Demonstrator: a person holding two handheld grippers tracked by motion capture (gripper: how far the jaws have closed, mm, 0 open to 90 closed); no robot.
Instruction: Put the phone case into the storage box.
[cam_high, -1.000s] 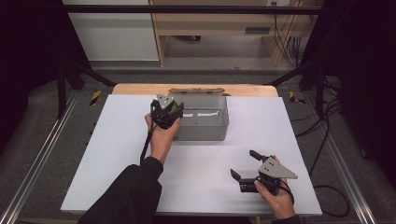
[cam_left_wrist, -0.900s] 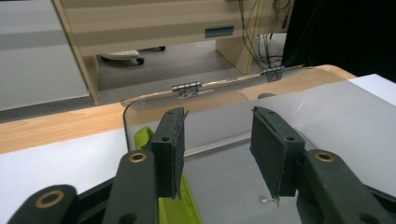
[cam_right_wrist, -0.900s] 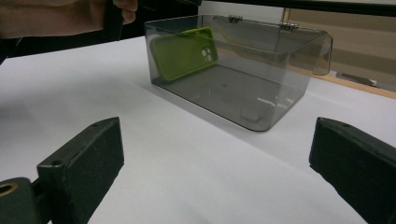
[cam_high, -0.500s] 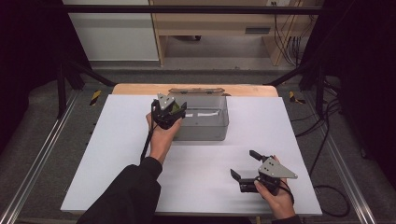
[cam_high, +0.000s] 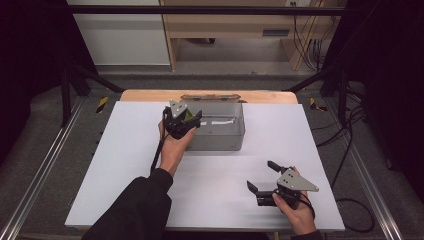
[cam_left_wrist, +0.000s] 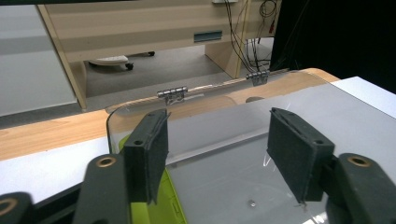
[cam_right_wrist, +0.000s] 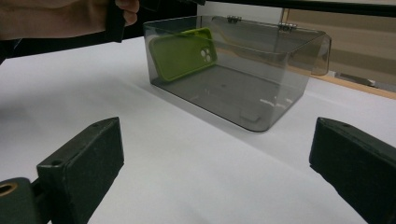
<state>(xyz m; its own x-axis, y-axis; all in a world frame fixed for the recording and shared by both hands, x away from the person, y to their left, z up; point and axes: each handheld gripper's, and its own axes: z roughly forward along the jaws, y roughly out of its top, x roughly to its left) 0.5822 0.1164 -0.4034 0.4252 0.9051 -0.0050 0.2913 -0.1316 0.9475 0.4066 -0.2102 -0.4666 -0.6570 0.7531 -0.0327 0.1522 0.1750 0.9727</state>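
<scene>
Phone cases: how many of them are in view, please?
1. A green phone case leans tilted inside the clear box, at the end below the open left gripper. The box holds nothing else.

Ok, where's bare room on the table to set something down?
Bare white table lies left of the clear box, right of it, and in front, between it and the right hand-held gripper. Crowded: the box's left end, where the left hand-held gripper hangs over the green phone case.

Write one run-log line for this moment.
left claw: open above box | green phone case: leaning inside clear box | right claw: open, empty, near table edge
</scene>
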